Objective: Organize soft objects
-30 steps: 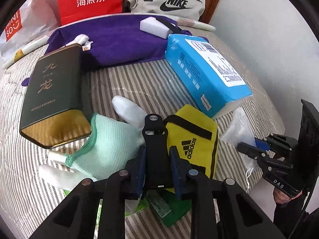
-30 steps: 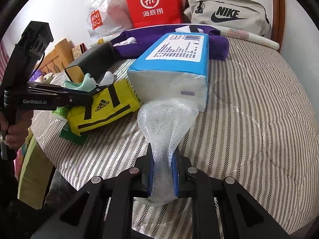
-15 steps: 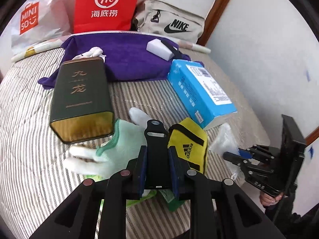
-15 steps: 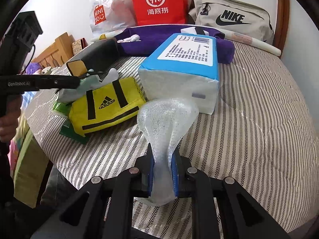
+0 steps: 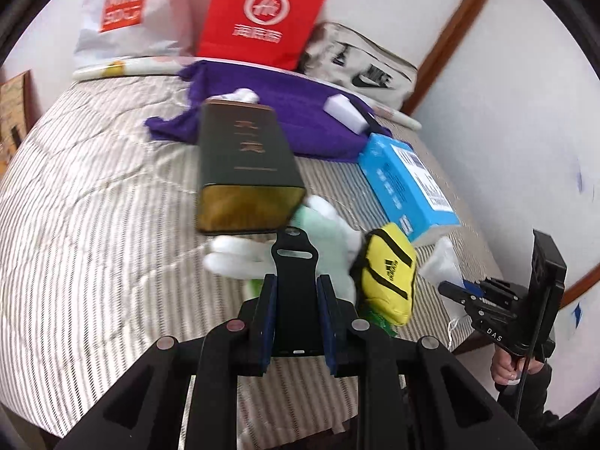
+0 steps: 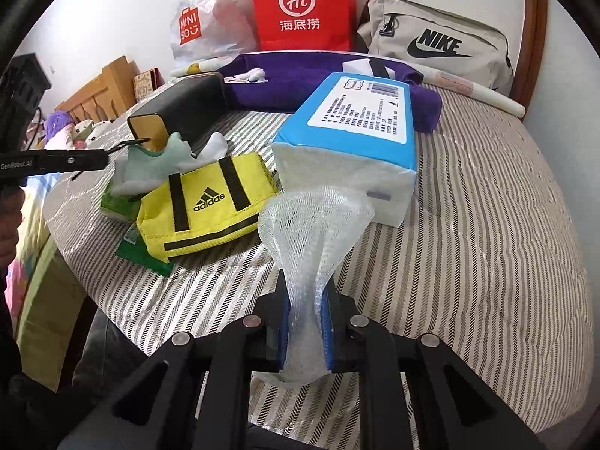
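Observation:
My left gripper [image 5: 295,285] is shut on a flat black strap [image 5: 294,258] that sticks out forward above the striped bed. Just beyond it lie a mint and white glove [image 5: 330,232] and a yellow adidas pouch [image 5: 388,273]. My right gripper [image 6: 305,296] holds a white foam net sleeve [image 6: 315,225], and its jaws are closing tighter on it. The net fans out in front of the blue tissue pack [image 6: 356,120]. In the right wrist view the pouch [image 6: 210,206] and glove [image 6: 157,165] lie to the left, with the left gripper [image 6: 93,159] beside the glove.
A dark green box [image 5: 243,165] lies behind the glove. A purple towel [image 5: 292,112] with a white block [image 5: 345,108] is spread further back. A red bag [image 6: 300,3], a Miniso bag [image 6: 195,26] and a Nike bag [image 6: 438,45] stand along the wall. A green packet [image 6: 138,247] lies under the pouch.
The left gripper has drawn back and to the left with the strap, away from the pouch and glove. The right gripper has stayed in place with the foam net.

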Demonstrator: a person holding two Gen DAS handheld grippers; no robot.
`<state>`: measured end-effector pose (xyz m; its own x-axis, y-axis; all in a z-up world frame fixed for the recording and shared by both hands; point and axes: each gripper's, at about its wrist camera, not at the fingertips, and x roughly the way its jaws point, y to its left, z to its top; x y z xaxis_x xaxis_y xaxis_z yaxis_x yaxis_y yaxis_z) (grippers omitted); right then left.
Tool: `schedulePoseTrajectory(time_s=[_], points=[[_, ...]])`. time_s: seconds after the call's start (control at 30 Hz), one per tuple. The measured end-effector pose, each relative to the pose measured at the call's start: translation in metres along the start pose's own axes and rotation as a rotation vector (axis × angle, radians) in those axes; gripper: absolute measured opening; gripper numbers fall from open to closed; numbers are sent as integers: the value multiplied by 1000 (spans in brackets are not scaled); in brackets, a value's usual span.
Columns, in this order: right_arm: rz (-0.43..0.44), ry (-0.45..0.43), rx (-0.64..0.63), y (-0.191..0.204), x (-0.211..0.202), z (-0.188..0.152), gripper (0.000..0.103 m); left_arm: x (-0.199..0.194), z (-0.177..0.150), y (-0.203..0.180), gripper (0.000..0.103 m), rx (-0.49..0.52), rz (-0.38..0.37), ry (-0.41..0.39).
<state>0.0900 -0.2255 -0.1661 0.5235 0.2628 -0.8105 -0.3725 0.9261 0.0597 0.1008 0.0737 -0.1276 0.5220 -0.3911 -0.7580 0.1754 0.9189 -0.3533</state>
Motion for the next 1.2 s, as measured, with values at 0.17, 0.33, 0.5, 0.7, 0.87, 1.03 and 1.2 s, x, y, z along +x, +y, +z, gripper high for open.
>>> schedulePoseTrajectory(time_s=[0.17, 0.33, 0.5, 0.7, 0.87, 1.03, 1.2], points=[[10, -15, 9, 3, -6, 5, 13, -11, -1, 16, 20, -42, -1, -23], [28, -47, -4, 8, -21, 13, 13, -20, 3, 21, 20, -57, -14, -39], [58, -87, -15, 13, -35, 24, 13, -27, 12, 19, 20, -44, -17, -48], [83, -120, -24, 14, -44, 42, 13, -29, 30, 15, 20, -34, -26, -51], [89, -143, -39, 13, -44, 61, 13, -27, 46, 7, 20, 10, 16, -59], [97, -155, -45, 10, -39, 81, 13, -19, 64, 7, 20, 9, 34, -64], [114, -177, -31, 3, -33, 105, 13, -7, 86, 16, 20, -58, 13, -59]])
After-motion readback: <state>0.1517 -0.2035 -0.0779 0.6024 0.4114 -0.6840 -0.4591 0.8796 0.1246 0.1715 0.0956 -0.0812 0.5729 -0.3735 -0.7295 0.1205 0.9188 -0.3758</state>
